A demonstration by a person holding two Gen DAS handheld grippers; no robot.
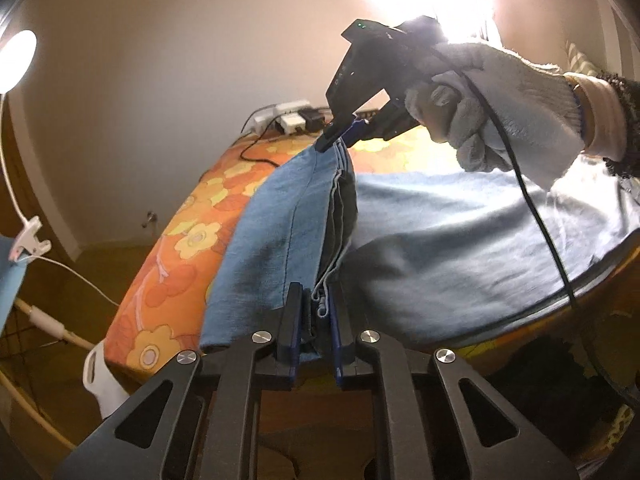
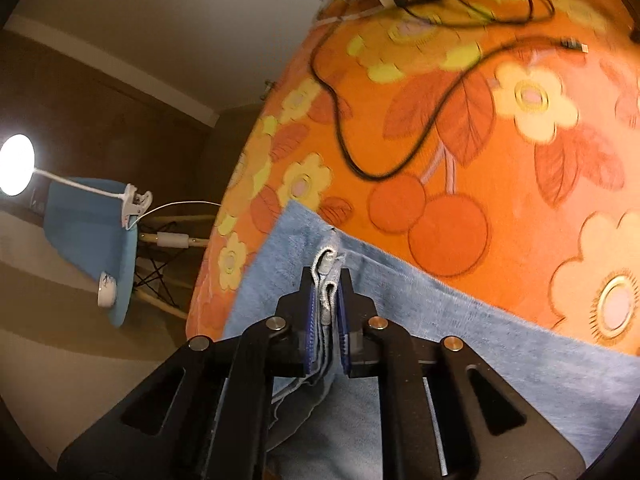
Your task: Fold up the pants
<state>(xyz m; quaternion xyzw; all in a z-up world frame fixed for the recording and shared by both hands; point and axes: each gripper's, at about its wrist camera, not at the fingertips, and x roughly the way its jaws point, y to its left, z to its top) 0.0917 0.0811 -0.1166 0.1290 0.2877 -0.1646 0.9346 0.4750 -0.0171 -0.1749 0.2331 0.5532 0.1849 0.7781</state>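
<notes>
Fingers of left gripper (image 1: 316,328) pinched shut on bunched hem edges of light blue denim pants (image 1: 460,232), blue pads pressing frayed fabric layers from both sides. Fingers of right gripper (image 2: 326,308) likewise clamped tight on folded, frayed hem layers of same pants. Seen from left wrist view, right gripper (image 1: 340,136) gripped by grey-gloved hand (image 1: 500,108), lifting one fold of denim into raised ridge. Rest of pants spread flat over desk covered with orange floral cloth (image 2: 500,152). Black cable (image 2: 400,120) and chargers lying at far edge of desk. White clip lamp (image 2: 16,164) glowing beside blue chair (image 2: 92,240).
</notes>
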